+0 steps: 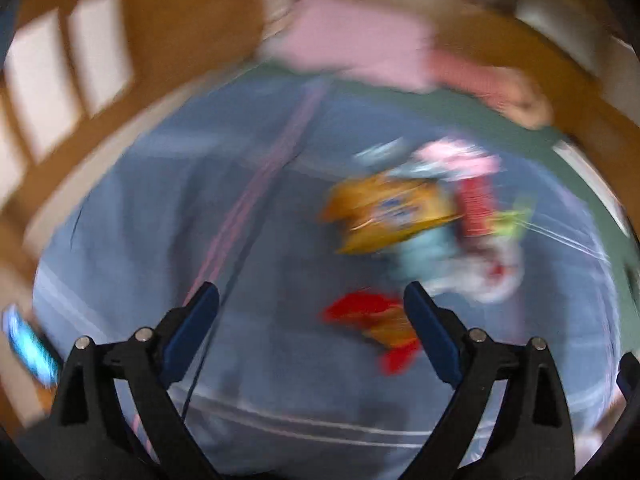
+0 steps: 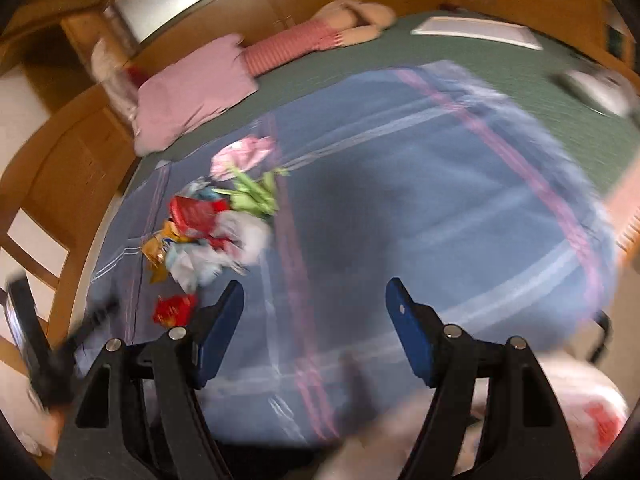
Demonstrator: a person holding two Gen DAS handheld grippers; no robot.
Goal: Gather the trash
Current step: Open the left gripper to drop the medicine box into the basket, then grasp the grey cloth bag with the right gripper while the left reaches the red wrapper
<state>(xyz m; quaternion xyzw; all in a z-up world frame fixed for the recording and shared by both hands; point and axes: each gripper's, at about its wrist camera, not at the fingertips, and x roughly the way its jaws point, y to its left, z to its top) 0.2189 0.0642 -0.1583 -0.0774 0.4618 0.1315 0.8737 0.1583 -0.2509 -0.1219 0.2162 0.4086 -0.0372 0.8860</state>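
A pile of crumpled wrappers point(image 1: 420, 216) lies on the blue striped blanket point(image 1: 160, 208); it holds a yellow bag, red, green, pink and white pieces. One red-and-orange wrapper point(image 1: 372, 324) lies apart from the pile, just beside the right finger of my left gripper point(image 1: 312, 286), which hangs open and empty above the blanket. In the right wrist view the same pile point(image 2: 216, 228) and lone red wrapper point(image 2: 174, 310) lie to the left of my right gripper point(image 2: 315, 283). That gripper is open over bare blanket point(image 2: 400, 200) with nothing between its fingers. Both views are motion-blurred.
A pink pillow point(image 2: 192, 92) and a striped soft toy point(image 2: 312, 40) lie at the far end of the green sheet point(image 2: 500, 64). A white flat object point(image 2: 476, 30) rests far right. A wooden bed frame point(image 2: 80, 148) runs along the left. A white plastic bag point(image 2: 592, 412) shows bottom right.
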